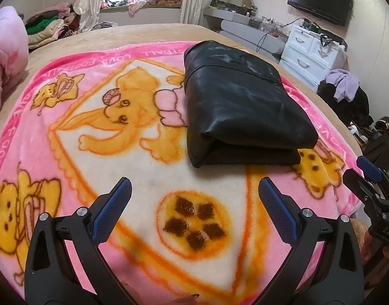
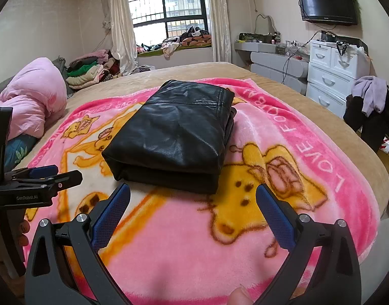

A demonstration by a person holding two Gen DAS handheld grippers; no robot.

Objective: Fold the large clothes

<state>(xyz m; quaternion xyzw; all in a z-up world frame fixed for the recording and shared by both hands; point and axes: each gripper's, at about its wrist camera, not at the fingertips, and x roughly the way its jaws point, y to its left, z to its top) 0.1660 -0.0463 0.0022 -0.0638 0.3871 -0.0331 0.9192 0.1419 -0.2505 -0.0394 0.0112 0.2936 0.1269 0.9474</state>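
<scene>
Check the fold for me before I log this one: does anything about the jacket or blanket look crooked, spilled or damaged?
Nothing stands out. The black leather jacket lies folded in a compact stack on the pink cartoon blanket, layers roughly aligned. Both the left gripper and right gripper are open, clear of it.

Folded jacket (image 2: pixel 174 137) on blanket (image 2: pixel 321 157), ctr bed (image 2: pixel 283 89)

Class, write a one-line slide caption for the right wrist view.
Open right claw hovers over the pink cartoon blanket, facing a folded black leather garment.
</scene>
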